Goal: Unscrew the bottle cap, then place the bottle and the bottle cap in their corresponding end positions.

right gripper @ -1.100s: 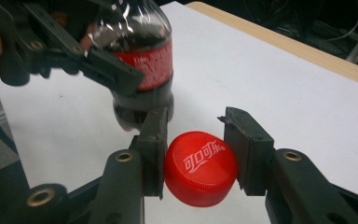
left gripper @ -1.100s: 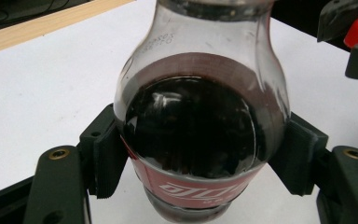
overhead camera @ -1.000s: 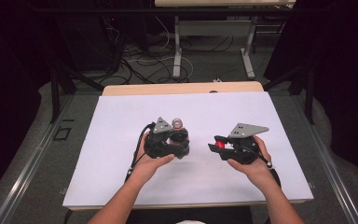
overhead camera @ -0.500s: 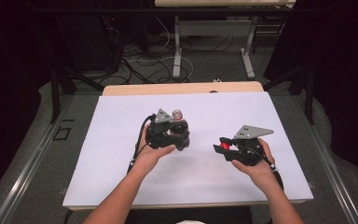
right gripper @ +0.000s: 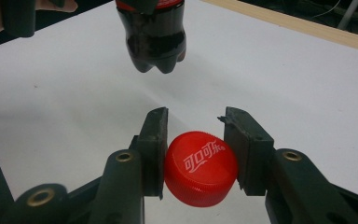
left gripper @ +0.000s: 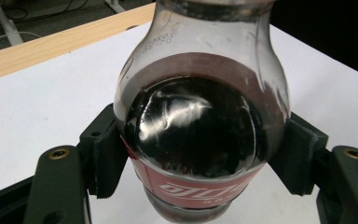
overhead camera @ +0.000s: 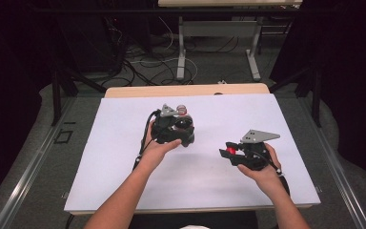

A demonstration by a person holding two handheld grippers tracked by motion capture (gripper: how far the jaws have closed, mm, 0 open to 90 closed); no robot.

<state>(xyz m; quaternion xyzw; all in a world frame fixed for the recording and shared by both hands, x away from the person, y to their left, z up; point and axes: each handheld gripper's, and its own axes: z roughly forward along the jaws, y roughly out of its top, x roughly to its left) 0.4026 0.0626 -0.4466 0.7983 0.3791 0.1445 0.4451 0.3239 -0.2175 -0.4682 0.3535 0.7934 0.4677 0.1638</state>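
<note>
A cola bottle (left gripper: 200,126) with dark drink, a red label and an uncapped clear neck is clamped at its shoulder between the ribbed pads (left gripper: 107,158) of my left gripper (left gripper: 200,161). In the high view that left gripper (overhead camera: 174,129) holds the bottle (overhead camera: 182,110) over the middle of the white sheet (overhead camera: 124,157). My right gripper (right gripper: 196,140) is shut on a red bottle cap (right gripper: 200,169), printed top facing the camera. From above, the right gripper (overhead camera: 228,151) with the cap (overhead camera: 230,150) sits to the right of the bottle, apart from it. The right gripper view has the bottle's base (right gripper: 154,46) hanging off the sheet.
The white sheet covers a wooden table whose far edge (overhead camera: 186,89) is bare. Beyond it are desk legs (overhead camera: 181,52) and loose cables (overhead camera: 138,62) on the floor. A metal rail (overhead camera: 28,176) runs along the table's left side.
My left hand has carried the bottle a little toward the far side of the table. The right hand with the cap has barely shifted.
</note>
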